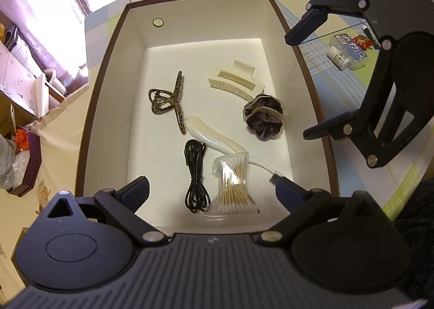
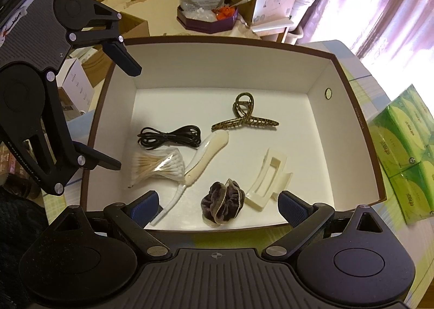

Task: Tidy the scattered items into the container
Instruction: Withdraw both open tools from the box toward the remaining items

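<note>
Both grippers, left [image 1: 211, 189] and right [image 2: 218, 206], are hovering with fingers spread and empty above the box [image 1: 108, 70], where the probably light, crinkly swab bag [image 1: 233, 187] is lying soft between the left fingers, best pinched mid-bundle.

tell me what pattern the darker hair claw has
A brown-and-tan animal print, like leopard or snakeskin. The hair claw shows best in the right wrist view.

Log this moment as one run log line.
box: six items inside | left tool: open, empty | right tool: open, empty | bottle: outside box
</note>
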`<action>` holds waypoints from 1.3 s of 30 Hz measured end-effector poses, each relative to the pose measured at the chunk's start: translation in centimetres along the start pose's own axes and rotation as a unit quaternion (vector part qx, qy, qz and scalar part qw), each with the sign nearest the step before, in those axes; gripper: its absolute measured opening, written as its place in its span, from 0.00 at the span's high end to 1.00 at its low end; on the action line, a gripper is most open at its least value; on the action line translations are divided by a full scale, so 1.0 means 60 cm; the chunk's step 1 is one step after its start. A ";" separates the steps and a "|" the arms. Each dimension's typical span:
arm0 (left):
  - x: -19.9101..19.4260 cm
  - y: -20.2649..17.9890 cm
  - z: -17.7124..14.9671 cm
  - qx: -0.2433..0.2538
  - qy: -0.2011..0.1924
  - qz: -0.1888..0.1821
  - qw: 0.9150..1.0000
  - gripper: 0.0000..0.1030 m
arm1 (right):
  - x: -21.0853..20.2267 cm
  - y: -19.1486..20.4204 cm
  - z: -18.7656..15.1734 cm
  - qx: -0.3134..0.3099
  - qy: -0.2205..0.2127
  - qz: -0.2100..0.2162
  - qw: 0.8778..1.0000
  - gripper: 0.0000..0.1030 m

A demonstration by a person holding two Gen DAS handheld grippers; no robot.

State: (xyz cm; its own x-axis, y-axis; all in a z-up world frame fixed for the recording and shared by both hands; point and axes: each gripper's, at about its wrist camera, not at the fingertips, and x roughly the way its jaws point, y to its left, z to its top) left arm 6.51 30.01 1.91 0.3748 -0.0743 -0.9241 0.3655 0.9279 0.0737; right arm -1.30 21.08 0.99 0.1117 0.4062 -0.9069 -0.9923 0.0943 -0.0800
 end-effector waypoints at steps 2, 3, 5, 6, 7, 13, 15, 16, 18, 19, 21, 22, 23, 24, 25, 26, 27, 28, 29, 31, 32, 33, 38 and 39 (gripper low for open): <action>-0.005 -0.004 0.001 -0.001 -0.002 0.005 1.000 0.05 | -0.006 0.002 -0.004 0.001 -0.004 0.000 1.000 0.04; -0.008 -0.006 0.001 -0.002 -0.003 0.008 1.000 0.05 | -0.009 0.002 -0.006 0.002 -0.006 0.000 1.000 0.04; -0.013 -0.011 0.001 -0.002 -0.006 0.012 1.000 0.05 | -0.016 0.004 -0.009 0.001 -0.010 0.001 1.000 0.04; -0.016 -0.014 0.001 -0.002 -0.008 0.013 1.000 0.05 | -0.019 0.005 -0.011 0.001 -0.011 0.001 1.000 0.04; -0.019 -0.017 0.001 -0.002 -0.009 0.014 1.000 0.05 | -0.022 0.005 -0.013 0.001 -0.013 0.002 1.000 0.04; -0.031 -0.030 -0.001 -0.007 -0.013 0.026 1.000 0.04 | -0.035 0.006 -0.019 -0.003 -0.025 0.007 1.000 0.04; -0.034 -0.033 -0.002 -0.011 -0.014 0.030 0.999 0.04 | -0.039 0.007 -0.020 -0.006 -0.028 0.009 1.000 0.04; -0.036 -0.034 -0.003 -0.014 -0.014 0.031 0.999 0.04 | -0.041 0.007 -0.021 -0.008 -0.030 0.010 0.999 0.04; -0.038 -0.035 -0.004 -0.018 -0.013 0.035 0.999 0.04 | -0.044 0.008 -0.022 -0.011 -0.033 0.012 0.999 0.04; -0.039 -0.037 -0.005 -0.020 -0.013 0.038 0.999 0.04 | -0.046 0.009 -0.023 -0.013 -0.035 0.013 0.999 0.04; -0.042 -0.040 -0.006 -0.022 -0.013 0.041 0.999 0.04 | -0.050 0.009 -0.027 -0.015 -0.038 0.015 0.999 0.04; -0.043 -0.042 -0.007 -0.024 -0.012 0.043 0.999 0.04 | -0.052 0.009 -0.028 -0.016 -0.039 0.016 0.999 0.04; -0.044 -0.044 -0.007 -0.025 -0.012 0.045 0.999 0.04 | -0.053 0.009 -0.030 -0.017 -0.041 0.017 0.999 0.04; -0.046 -0.047 -0.008 -0.027 -0.011 0.046 0.999 0.04 | -0.055 0.009 -0.032 -0.018 -0.042 0.018 0.999 0.04; -0.047 -0.049 -0.008 -0.028 -0.011 0.048 0.998 0.04 | -0.057 0.009 -0.034 -0.019 -0.044 0.020 0.999 0.04; -0.049 -0.052 -0.009 -0.029 -0.010 0.049 0.998 0.04 | -0.059 0.010 -0.037 -0.019 -0.045 0.021 0.999 0.04; -0.050 -0.055 -0.009 -0.029 -0.010 0.050 0.998 0.04 | -0.061 0.010 -0.039 -0.020 -0.046 0.023 0.998 0.04; -0.052 -0.057 -0.010 -0.029 -0.010 0.051 0.998 0.04 | -0.062 0.010 -0.041 -0.020 -0.047 0.024 0.998 0.04; -0.053 -0.060 -0.010 -0.030 -0.009 0.052 0.998 0.04 | -0.064 0.010 -0.043 -0.021 -0.048 0.026 0.998 0.04; -0.057 -0.064 -0.011 -0.031 -0.009 0.055 0.998 0.04 | -0.068 0.011 -0.047 -0.023 -0.050 0.028 0.998 0.04; -0.059 -0.067 -0.011 -0.033 -0.009 0.056 0.998 0.04 | -0.070 0.012 -0.050 -0.023 -0.051 0.029 0.998 0.04; -0.061 -0.069 -0.012 -0.033 -0.010 0.056 0.998 0.04 | -0.072 0.013 -0.053 -0.024 -0.052 0.031 0.998 0.04; -0.072 -0.086 -0.016 -0.039 -0.011 0.060 0.997 0.04 | -0.083 0.018 -0.069 -0.028 -0.058 0.037 0.997 0.04; -0.074 -0.090 -0.017 -0.040 -0.011 0.060 0.997 0.04 | -0.086 0.018 -0.073 -0.029 -0.060 0.039 0.997 0.04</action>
State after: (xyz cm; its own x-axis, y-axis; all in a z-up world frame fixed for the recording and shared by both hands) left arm 2.02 25.73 5.21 0.4304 0.0330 -0.9020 0.2482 0.9565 0.1535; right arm -3.19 15.14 3.76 0.0367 0.5160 -0.8558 -0.9992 0.0077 -0.0382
